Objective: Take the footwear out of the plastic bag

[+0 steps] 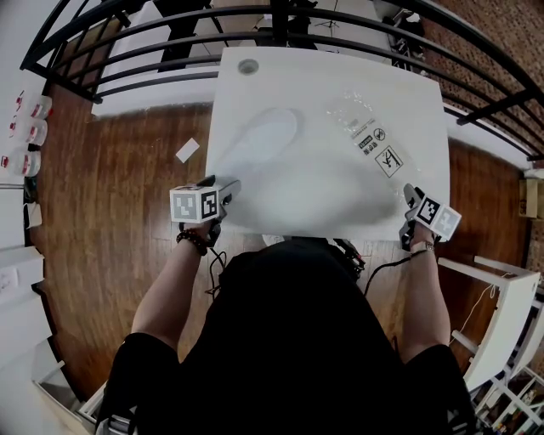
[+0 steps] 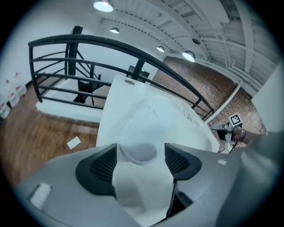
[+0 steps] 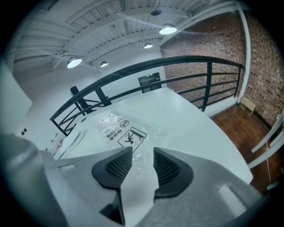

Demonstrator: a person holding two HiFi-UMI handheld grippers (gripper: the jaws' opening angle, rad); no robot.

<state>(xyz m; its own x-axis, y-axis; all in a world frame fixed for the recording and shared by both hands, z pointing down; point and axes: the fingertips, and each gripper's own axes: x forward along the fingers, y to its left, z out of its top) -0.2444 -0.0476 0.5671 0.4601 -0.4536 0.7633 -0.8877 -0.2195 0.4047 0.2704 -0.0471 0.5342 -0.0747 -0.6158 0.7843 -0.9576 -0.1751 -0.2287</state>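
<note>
The white counter (image 1: 314,93) carries everything, and judging from how things lie, the task looks all but finished. The white footwear (image 1: 259,136) lies bare on the counter's left half, well apart from the plastic bag (image 1: 365,132), which lies flat and seemingly empty on the counter's right half. Only drawing back seems left to do. The counter's middle is bare, giving free room; a black railing (image 1: 280,25) closes off the space beyond its far edge, and the person stands against its near edge. The left hand-held gripper (image 1: 228,188) at the counter's near left edge is wide open, with the footwear's heel between the jaws but unpressed. The right hand-held gripper (image 1: 410,198) at the counter's near right corner is open too, gripping nothing
</note>
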